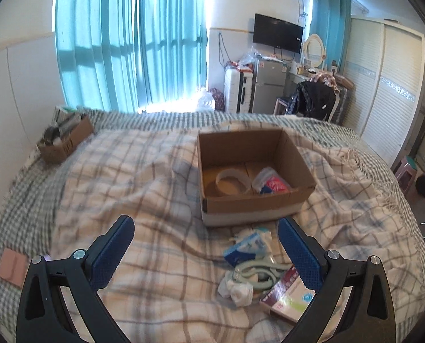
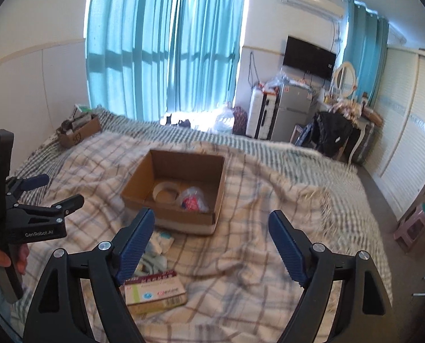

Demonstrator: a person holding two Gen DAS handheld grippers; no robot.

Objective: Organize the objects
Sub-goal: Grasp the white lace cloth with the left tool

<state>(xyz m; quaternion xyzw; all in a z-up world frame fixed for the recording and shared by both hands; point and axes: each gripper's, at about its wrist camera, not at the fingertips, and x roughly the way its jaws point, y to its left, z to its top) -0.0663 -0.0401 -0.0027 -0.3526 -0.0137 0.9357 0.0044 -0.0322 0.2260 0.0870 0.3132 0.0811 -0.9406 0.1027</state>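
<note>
An open cardboard box (image 1: 252,208) sits mid-bed on the checked blanket. It holds a roll of tape (image 1: 232,181) and a clear bag with something red inside (image 1: 272,183). In front of it lie a blue-and-white pack (image 1: 246,245), a pale green curved item (image 1: 258,274), a white cloth bundle (image 1: 238,288) and a medicine carton (image 1: 286,294). My left gripper (image 1: 206,224) hangs open above these, with nothing between its fingers. My right gripper (image 2: 211,215) is also open and empty, over the carton (image 2: 155,291) and short of the box (image 2: 143,191). The right wrist view shows the left gripper (image 2: 61,190) at its left edge.
A smaller, filled cardboard box (image 1: 66,140) stands at the bed's far left corner, and a pink flat item (image 1: 11,265) lies near the left edge. A hand (image 2: 1,260) holds the left tool. Beyond the bed are a fridge (image 1: 269,88), a wardrobe (image 1: 383,85) and a stool (image 2: 412,225).
</note>
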